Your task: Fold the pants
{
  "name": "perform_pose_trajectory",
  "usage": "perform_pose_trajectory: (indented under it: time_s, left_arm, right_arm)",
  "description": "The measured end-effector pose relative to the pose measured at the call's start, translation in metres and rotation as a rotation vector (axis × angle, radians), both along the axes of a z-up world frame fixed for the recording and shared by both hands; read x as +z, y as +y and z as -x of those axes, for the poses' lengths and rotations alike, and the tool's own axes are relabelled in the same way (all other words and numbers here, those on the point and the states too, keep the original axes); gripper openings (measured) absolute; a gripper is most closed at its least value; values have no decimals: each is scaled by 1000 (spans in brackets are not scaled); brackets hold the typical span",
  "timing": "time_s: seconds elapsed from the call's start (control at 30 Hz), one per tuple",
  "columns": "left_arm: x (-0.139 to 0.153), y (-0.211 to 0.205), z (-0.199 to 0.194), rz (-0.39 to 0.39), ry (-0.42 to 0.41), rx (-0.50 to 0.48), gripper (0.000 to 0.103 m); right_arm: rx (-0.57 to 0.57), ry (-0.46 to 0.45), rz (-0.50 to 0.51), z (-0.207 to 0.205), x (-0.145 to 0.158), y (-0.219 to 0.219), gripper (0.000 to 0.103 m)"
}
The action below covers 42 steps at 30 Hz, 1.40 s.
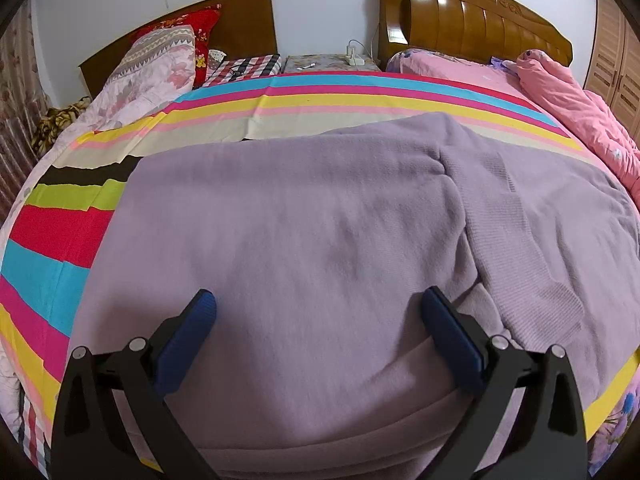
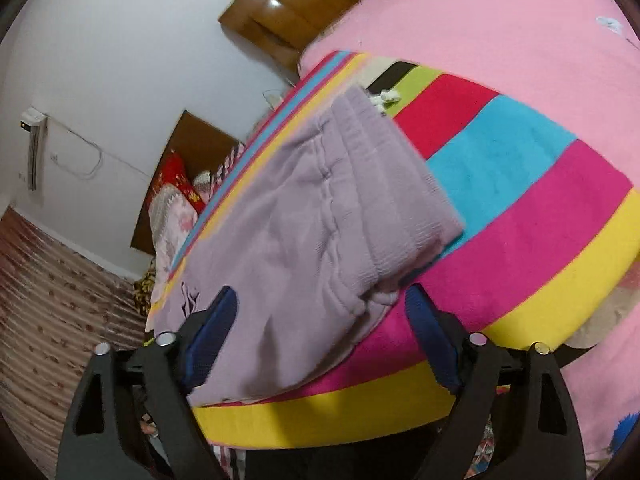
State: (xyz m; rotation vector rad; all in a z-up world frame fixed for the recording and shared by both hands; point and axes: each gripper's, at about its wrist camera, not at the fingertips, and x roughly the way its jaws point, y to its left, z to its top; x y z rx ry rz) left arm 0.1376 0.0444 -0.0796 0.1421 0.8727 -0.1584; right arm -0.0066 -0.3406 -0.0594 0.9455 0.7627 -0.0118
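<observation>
Lilac pants [image 1: 304, 240] lie spread on a striped multicolour blanket [image 1: 56, 248] on the bed. In the left wrist view one part overlaps another along a fold at the right. My left gripper [image 1: 318, 312] is open just above the near edge of the pants, holding nothing. In the right wrist view the pants [image 2: 312, 216] show their ribbed waistband with a white drawstring [image 2: 386, 98] at the far end. My right gripper [image 2: 320, 312] is open, its jaws on either side of the near corner of the pants without gripping it.
Two wooden headboards [image 1: 472, 20] stand at the wall with a bedside table [image 1: 332, 63] between them. A pink quilt [image 1: 580, 108] lies at the right, patterned pillows [image 1: 160, 64] at the left. The blanket's front edge [image 2: 320, 420] is close below my right gripper.
</observation>
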Motion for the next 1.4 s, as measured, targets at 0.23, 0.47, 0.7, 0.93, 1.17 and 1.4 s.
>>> perform_pose_trajectory:
  time_s: [0.23,0.47,0.7,0.93,1.17,1.4]
  left_arm:
    - [0,-1,0,5,0,0,102]
    - [1,-2,-2,8,0,-1,102]
    - [1,-1,-2,13,-2,-1,102]
    - [1,-2,-2,24,-3,-2,102]
    - [0,-1,-3,35,-4,-4,102]
    - [0,-1,-3,39,-4,-6,102]
  right_arm:
    - [17,100,-12,-35,6,1,95]
    - [80,102,109,-22,8,10,71]
    - [45,93,151,-35,6,9,67]
    - [40,32,110,-9,-8,1,40]
    - [25,11,30,-16,-5,-3,61]
    - [-31,0,50,-8,-10,-1,39]
